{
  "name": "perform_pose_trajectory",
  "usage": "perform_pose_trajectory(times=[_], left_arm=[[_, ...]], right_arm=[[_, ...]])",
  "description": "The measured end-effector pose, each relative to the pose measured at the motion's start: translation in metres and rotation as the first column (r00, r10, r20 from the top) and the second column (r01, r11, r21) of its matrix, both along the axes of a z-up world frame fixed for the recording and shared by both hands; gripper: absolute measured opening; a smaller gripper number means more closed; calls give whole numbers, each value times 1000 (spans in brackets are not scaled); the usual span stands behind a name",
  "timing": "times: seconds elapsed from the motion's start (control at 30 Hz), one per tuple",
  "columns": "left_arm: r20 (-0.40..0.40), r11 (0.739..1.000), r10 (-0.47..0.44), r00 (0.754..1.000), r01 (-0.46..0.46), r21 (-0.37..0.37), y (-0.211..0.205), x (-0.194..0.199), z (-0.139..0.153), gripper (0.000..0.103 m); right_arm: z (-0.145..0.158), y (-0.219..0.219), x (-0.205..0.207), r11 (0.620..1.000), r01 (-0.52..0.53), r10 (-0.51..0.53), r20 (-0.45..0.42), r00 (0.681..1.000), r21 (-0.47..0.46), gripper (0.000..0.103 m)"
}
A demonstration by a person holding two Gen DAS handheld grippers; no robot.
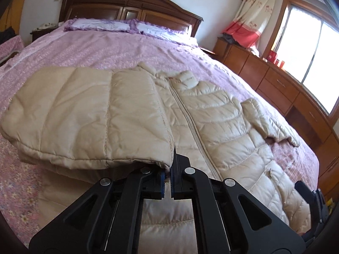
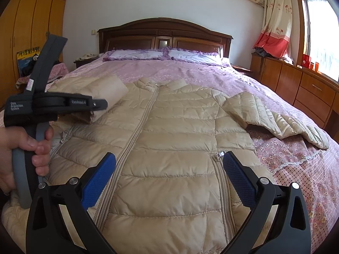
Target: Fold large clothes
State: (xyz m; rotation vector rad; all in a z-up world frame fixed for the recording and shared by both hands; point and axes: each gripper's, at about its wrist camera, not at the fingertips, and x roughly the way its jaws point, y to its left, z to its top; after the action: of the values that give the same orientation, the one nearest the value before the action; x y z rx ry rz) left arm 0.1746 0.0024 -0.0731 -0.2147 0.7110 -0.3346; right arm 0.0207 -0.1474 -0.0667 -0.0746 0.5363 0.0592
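A beige quilted puffer jacket lies front up on the bed, zipped, collar toward the headboard. My left gripper is shut on the cuff of the jacket's left sleeve and holds it lifted over the jacket's left half; the gripper also shows in the right wrist view, a hand on its handle. The right sleeve lies spread out to the right. My right gripper is open and empty, above the jacket's lower front.
The bed has a pink floral cover, two purple pillows and a dark wooden headboard. Wooden drawers run under the window on the right. A wardrobe stands at left.
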Motion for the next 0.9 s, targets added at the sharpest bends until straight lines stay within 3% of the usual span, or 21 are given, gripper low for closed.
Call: perform_pose_trajectory(times=[0.1,0.17,0.2,0.43,0.6,0.7,0.9], left_arm=[[-24,1000,5,1000,-5,-1,-1,3,-6,7],[-56,1000,22,998,-23,-19,2,6,-10,32],[-61,999,36,997,-38,-39,4,5,-10,34],[-5,997,-18,1000,17,-77,2,-21,25,39],[77,982,21,997,-7,-188,41,-57,55,39],[79,967,60,995,-38,-251,69,-76,59,39],[76,963,49,996,-27,-267,97,-91,58,39]], right_arm=[[0,0,-1,1000,-1,1,1,1000,-3,98],[1,0,-2,1000,-2,2,4,1000,-3,98],[1,0,-2,1000,-4,4,6,1000,-4,98],[1,4,3,1000,-7,7,-1,1000,-14,98],[1,6,3,1000,-13,13,5,1000,-15,98],[1,5,6,1000,-12,12,0,1000,-9,98],[-1,12,8,999,-12,12,6,1000,-34,98]])
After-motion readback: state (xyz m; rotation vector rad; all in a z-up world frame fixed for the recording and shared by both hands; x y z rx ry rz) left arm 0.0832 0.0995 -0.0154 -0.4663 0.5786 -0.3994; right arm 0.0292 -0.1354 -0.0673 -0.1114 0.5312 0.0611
